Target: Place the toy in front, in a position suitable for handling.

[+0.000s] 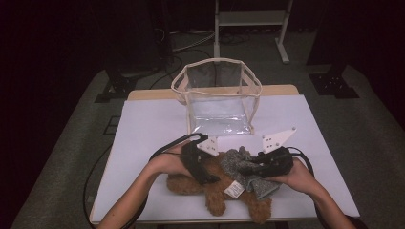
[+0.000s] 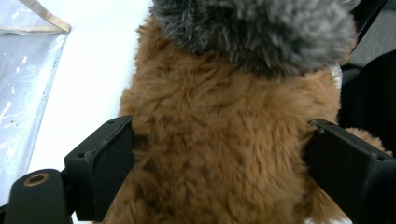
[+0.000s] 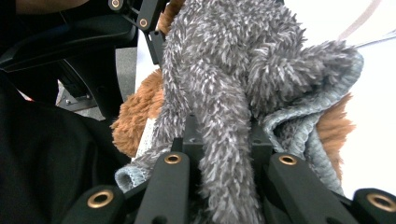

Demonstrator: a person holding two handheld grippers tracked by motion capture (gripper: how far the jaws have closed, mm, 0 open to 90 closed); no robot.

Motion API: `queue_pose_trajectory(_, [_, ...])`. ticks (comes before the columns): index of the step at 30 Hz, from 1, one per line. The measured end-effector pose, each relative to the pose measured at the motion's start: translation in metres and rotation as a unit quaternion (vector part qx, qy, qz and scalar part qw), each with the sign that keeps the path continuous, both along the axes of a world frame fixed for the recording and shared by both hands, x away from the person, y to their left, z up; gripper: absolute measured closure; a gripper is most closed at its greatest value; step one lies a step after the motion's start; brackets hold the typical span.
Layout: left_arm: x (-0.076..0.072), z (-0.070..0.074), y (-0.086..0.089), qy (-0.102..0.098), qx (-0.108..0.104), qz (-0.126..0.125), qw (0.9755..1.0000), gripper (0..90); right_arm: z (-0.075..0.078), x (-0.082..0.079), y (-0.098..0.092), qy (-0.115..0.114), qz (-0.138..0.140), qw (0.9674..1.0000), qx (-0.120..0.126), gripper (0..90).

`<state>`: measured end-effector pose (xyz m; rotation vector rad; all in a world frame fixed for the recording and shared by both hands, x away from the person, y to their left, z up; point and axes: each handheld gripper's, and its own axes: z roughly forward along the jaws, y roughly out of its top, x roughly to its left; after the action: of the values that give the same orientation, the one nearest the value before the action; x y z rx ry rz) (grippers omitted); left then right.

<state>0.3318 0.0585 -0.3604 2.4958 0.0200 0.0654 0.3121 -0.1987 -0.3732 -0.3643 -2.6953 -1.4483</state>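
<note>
Grey fuzzy garment being worked on a brown plush bear, low centre of the high view.

The brown plush bear (image 1: 217, 188) is laid lengthwise left to right, directly ahead of the left gripper (image 1: 203, 169), whose jaws are spread wide around its body, fur brushing both. The grey garment (image 1: 243, 167) is pinched by the pressed-together right gripper (image 1: 255, 167), just right of the bear's upper body. The clear bag (image 1: 217, 95) is seen higher up, well apart.

Both claws, left (image 1: 205, 177) and right (image 1: 246, 168), meet over a brown teddy bear (image 1: 217, 191).
</note>
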Motion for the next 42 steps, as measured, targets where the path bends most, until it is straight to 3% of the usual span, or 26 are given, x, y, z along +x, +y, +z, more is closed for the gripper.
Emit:
queue_pose_trajectory(2, [0.0, -0.001, -0.005, 0.008, 0.012, -0.007, 0.9999, 16.6, 0.0, 0.001, 0.0, 0.001, 0.001, 1.0, 0.002, 75.3])
queue_pose_trajectory(4, [0.0, -0.001, -0.008, 0.002, 0.02, -0.011, 0.9997, 30.1, 0.001, 0.002, -0.001, 0.003, 0.001, 1.0, 0.001, 75.2])
queue_pose_trajectory(6, [0.001, 0.002, -0.006, -0.005, 0.012, -0.004, 0.9999, 46.6, 0.002, 0.004, -0.002, 0.003, -0.004, 1.0, 0.001, 75.1])
queue_pose_trajectory(8, [0.002, 0.005, -0.004, -0.019, -0.004, 0.007, 0.9998, 55.5, 0.006, 0.008, -0.004, -0.004, -0.012, 0.9999, 0.003, 74.9])
queue_pose_trajectory(11, [0.005, 0.006, 0.001, -0.02, -0.031, 0.024, 0.999, 59.6, 0.013, 0.015, -0.007, -0.007, -0.019, 0.9998, -0.004, 74.9])
queue_pose_trajectory(16, [0.016, 0.007, 0.007, -0.029, -0.053, 0.051, 0.9969, 61.6, 0.022, 0.029, -0.002, -0.013, -0.028, 0.9992, -0.025, 74.8])
queue_pose_trajectory(19, [0.021, 0.012, 0.01, -0.048, -0.067, 0.07, 0.9941, 63.1, 0.026, 0.041, -0.001, -0.011, -0.032, 0.9989, -0.032, 74.8])
queue_pose_trajectory(22, [0.027, 0.015, 0.014, -0.049, -0.078, 0.084, 0.9922, 65.0, 0.029, 0.049, 0.001, -0.014, -0.037, 0.9983, -0.043, 74.8])
queue_pose_trajectory(24, [0.027, 0.018, 0.017, -0.052, -0.094, 0.09, 0.9901, 72.6, 0.03, 0.053, 0.003, -0.016, -0.037, 0.998, -0.049, 74.7])
queue_pose_trajectory(28, [0.023, 0.013, 0.017, -0.045, -0.069, 0.071, 0.9941, 64.9, 0.023, 0.052, 0.009, -0.006, -0.025, 0.9987, -0.045, 74.8])
queue_pose_trajectory(30, [0.024, 0.01, 0.02, -0.039, -0.071, 0.07, 0.9942, 54.9, 0.017, 0.048, 0.01, -0.003, -0.024, 0.999, -0.037, 75.0])
queue_pose_trajectory(33, [0.023, 0.008, 0.022, -0.041, -0.054, 0.067, 0.9954, 37.2, 0.005, 0.036, 0.007, 0.004, -0.018, 0.9995, -0.024, 75.3])
queue_pose_trajectory(34, [0.023, 0.008, 0.024, -0.039, -0.054, 0.065, 0.9956, 35.3, 0.003, 0.032, 0.006, 0.002, -0.016, 0.9996, -0.024, 75.4])
queue_pose_trajectory(39, [0.019, 0.002, 0.029, -0.022, -0.042, 0.057, 0.9972, 37.6, 0.001, 0.017, 0.004, -0.017, -0.02, 0.9992, -0.029, 75.3])
queue_pose_trajectory(42, [0.013, -0.001, 0.031, -0.018, -0.047, 0.054, 0.9973, 40.6, 0.0, 0.012, 0.003, -0.017, -0.015, 0.9992, -0.032, 75.4])
